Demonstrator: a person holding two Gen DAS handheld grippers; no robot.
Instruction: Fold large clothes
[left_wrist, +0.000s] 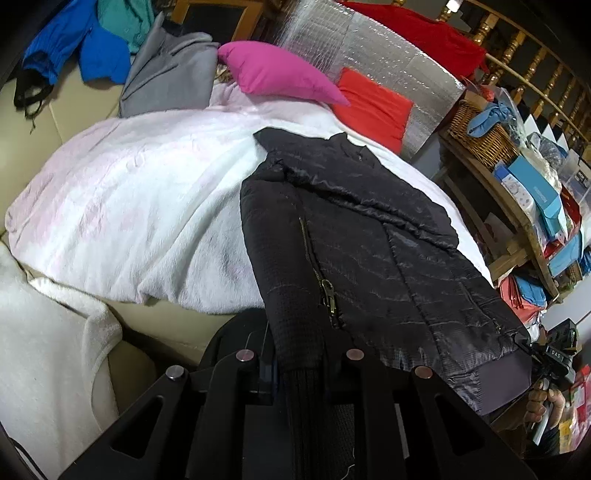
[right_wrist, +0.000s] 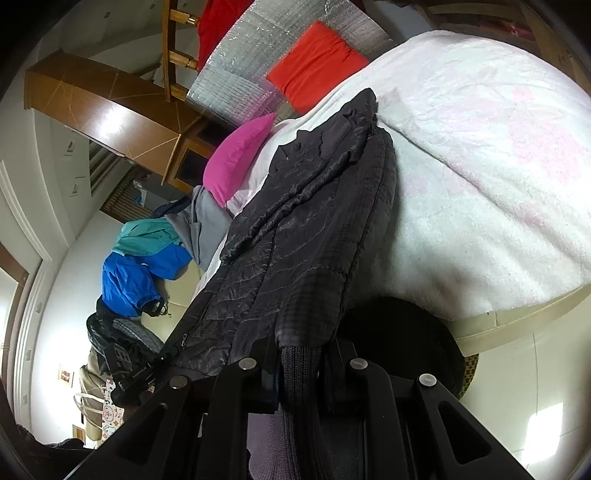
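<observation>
A black quilted jacket (left_wrist: 369, 240) with a brass zipper lies lengthwise on a white fluffy blanket (left_wrist: 129, 192), its collar at the far end. My left gripper (left_wrist: 299, 354) is shut on the ribbed hem at one near corner, which is raised off the blanket. At the right edge of the left wrist view a hand holds the right gripper (left_wrist: 550, 360) at the hem's other corner. In the right wrist view the jacket (right_wrist: 295, 229) stretches away over the blanket (right_wrist: 480, 147). There my right gripper (right_wrist: 301, 363) is shut on the ribbed hem, and the left gripper (right_wrist: 125, 369) shows at the lower left.
A pink pillow (left_wrist: 280, 74) and a red cushion (left_wrist: 373, 107) lie beyond the jacket against silver foil. Grey (left_wrist: 170, 77) and blue garments (left_wrist: 74, 44) are piled at the far left. A wicker basket (left_wrist: 476, 133) and boxes fill a wooden shelf (left_wrist: 517, 221) on the right.
</observation>
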